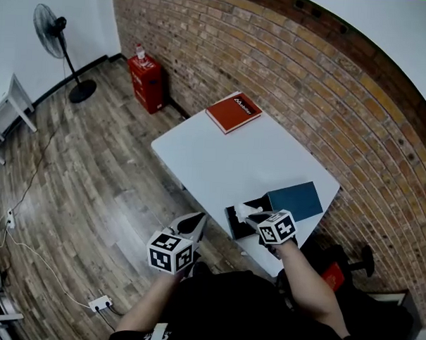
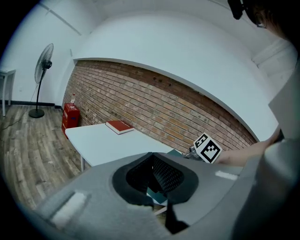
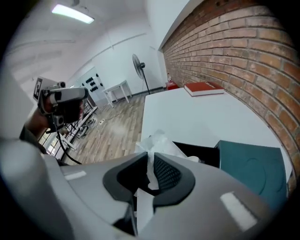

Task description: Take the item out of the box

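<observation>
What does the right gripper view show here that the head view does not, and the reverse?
Only the right gripper view: the right gripper closed on white paper over the black box, and a ceiling light. Only the head view: that gripper's marker cube and the person's forearm. Both: the white table, red book, teal lid, standing fan and left gripper.

Bright, even light is cast throughout; a ceiling lamp point(image 3: 72, 13) is seen glaring above and left of the right tongs point(image 3: 150, 155); the white paper point(image 3: 159, 140) pinched between them is washed out; picture edges are bowed and darkened; the tongs' near bodies are blurred.
</observation>
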`<action>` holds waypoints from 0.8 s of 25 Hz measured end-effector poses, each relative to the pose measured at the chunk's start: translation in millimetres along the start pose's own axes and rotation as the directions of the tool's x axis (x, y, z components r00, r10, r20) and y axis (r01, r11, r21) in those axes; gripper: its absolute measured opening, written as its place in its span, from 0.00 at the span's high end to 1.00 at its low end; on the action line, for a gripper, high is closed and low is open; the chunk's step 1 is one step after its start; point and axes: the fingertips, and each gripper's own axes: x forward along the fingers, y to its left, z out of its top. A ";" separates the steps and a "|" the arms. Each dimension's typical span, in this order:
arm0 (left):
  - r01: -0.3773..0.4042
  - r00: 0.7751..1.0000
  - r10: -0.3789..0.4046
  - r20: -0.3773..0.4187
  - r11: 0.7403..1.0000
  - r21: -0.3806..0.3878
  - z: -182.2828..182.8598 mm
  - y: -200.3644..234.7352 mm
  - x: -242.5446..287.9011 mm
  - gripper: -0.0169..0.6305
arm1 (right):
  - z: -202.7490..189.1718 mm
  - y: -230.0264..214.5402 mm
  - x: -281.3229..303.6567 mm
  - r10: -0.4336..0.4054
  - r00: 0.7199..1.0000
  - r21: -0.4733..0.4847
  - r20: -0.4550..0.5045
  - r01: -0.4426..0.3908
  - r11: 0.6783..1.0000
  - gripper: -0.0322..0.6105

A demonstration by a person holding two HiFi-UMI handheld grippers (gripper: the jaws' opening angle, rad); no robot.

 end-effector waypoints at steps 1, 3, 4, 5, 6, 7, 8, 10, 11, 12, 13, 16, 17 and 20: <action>0.007 1.000 -0.007 -0.006 1.000 0.008 1.2 -3.0 4.5 0.97 | 3.1 0.4 -5.2 -0.001 1.000 0.008 0.023 0.001 1.000 0.89; 0.022 1.000 -0.022 -0.015 0.999 0.029 5.2 -11.9 14.5 0.97 | 7.7 0.7 -18.1 -0.004 0.998 0.010 0.067 0.003 1.000 0.89; 0.028 0.999 -0.027 -0.018 0.999 0.041 7.0 -17.3 19.8 0.97 | 8.3 0.4 -25.3 -0.005 0.996 0.008 0.088 0.004 1.000 0.89; 0.033 0.999 -0.031 -0.021 0.998 0.052 8.8 -23.0 25.3 0.97 | 8.0 -0.8 -32.8 -0.005 0.994 0.008 0.107 0.004 1.000 0.89; 0.036 0.999 -0.034 -0.022 0.997 0.064 11.0 -29.0 31.2 0.97 | 7.3 -3.1 -40.5 -0.005 0.992 0.011 0.126 0.004 1.000 0.89; 0.038 0.999 -0.036 -0.021 0.996 0.077 13.9 -35.3 37.1 0.97 | 6.7 -6.4 -48.4 -0.006 0.989 0.015 0.145 0.004 1.000 0.89; 0.040 0.999 -0.038 -0.019 0.995 0.091 17.5 -42.1 42.8 0.97 | 6.3 -10.5 -56.2 -0.006 0.986 0.019 0.164 0.003 1.000 0.89; 0.043 0.999 -0.042 -0.012 0.991 0.124 25.5 -56.5 53.7 0.97 | 5.2 -20.2 -71.2 -0.008 0.980 0.027 0.199 0.003 1.000 0.89; 0.043 0.999 -0.043 -0.007 0.989 0.140 29.3 -63.5 58.9 0.97 | 4.8 -25.6 -78.1 -0.009 0.977 0.032 0.214 0.002 0.999 0.89; 0.043 0.999 -0.043 -0.004 0.987 0.155 32.7 -70.0 63.7 0.97 | 4.6 -30.6 -84.7 -0.010 0.973 0.036 0.230 0.002 0.999 0.89; 0.042 0.999 -0.042 0.000 0.985 0.166 35.6 -75.7 68.1 0.97 | 4.6 -35.0 -91.1 -0.010 0.969 0.041 0.245 0.000 0.999 0.89; 0.037 0.999 -0.039 0.007 0.982 0.183 40.9 -93.0 79.0 0.97 | 5.9 -42.9 -112.8 -0.003 0.956 0.043 0.293 -0.010 0.999 0.89; 0.037 0.999 -0.039 0.008 0.982 0.187 41.9 -99.8 82.9 0.97 | 6.4 -44.6 -121.6 0.000 0.951 0.039 0.309 -0.013 0.999 0.89; 0.039 0.999 -0.043 0.015 0.978 0.207 46.2 -121.2 98.1 0.97 | 8.3 -52.8 -151.3 0.004 0.931 0.026 0.365 -0.014 1.000 0.89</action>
